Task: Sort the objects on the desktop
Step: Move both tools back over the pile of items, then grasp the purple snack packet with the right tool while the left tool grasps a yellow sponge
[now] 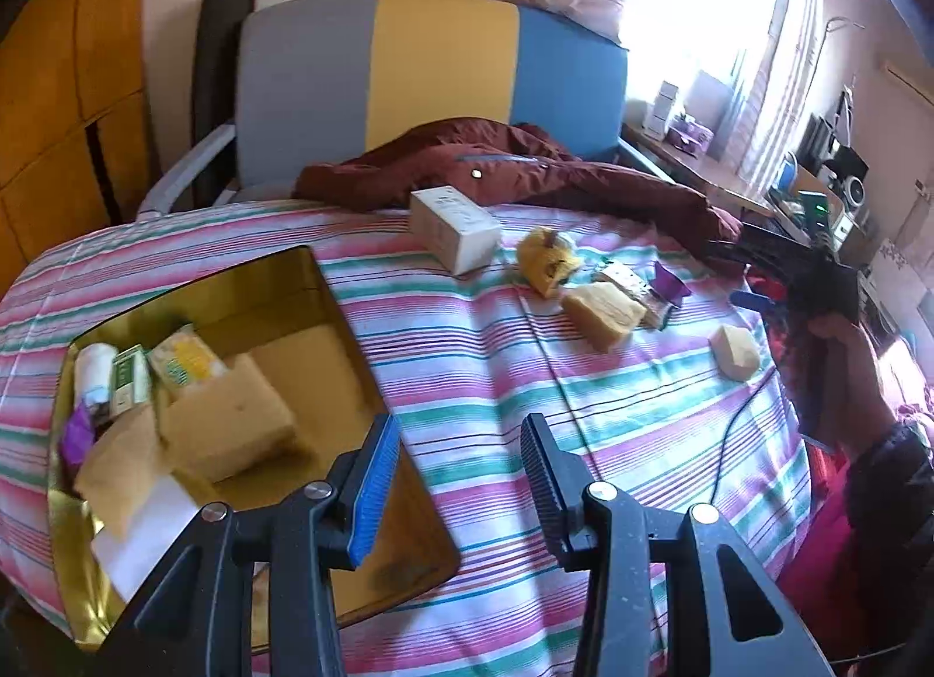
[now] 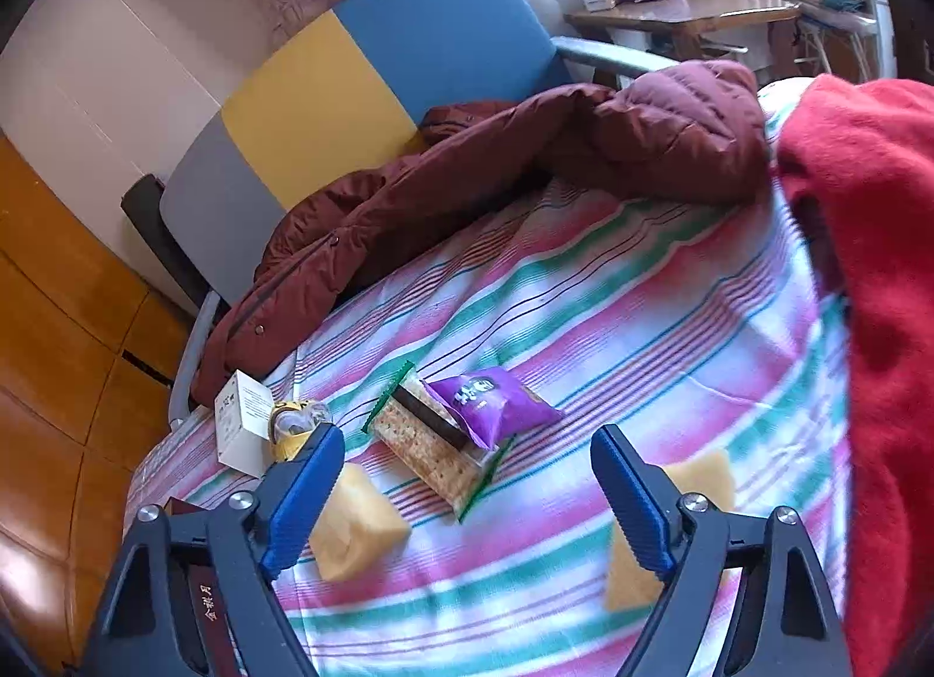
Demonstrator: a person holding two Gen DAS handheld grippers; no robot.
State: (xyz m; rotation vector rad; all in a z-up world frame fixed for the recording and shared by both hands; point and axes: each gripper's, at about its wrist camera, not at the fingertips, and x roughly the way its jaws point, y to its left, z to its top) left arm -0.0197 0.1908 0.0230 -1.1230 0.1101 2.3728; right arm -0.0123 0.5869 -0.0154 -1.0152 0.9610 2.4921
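A gold tin box [image 1: 327,292] lies at the left on the striped cloth and holds yellow sponges [image 1: 227,420], small packets and a white tube. My left gripper [image 1: 458,438] is open and empty beside the tin's right rim. Loose on the cloth are a white box [image 1: 452,230], a yellow toy [image 1: 546,260], a cracker pack [image 2: 429,446], a purple packet [image 2: 490,400] and two yellow sponges [image 2: 356,522] [image 2: 700,478]. My right gripper [image 2: 467,455] is open and empty, hovering above the sponges and the cracker pack; it also shows at the right of the left wrist view [image 1: 776,280].
A maroon jacket [image 1: 525,169] lies across the far edge of the cloth, in front of a grey, yellow and blue chair back [image 1: 432,70]. A red cloth [image 2: 864,245] lies at the right. A black cable [image 1: 741,420] crosses the cloth. A cluttered desk [image 2: 689,11] stands behind.
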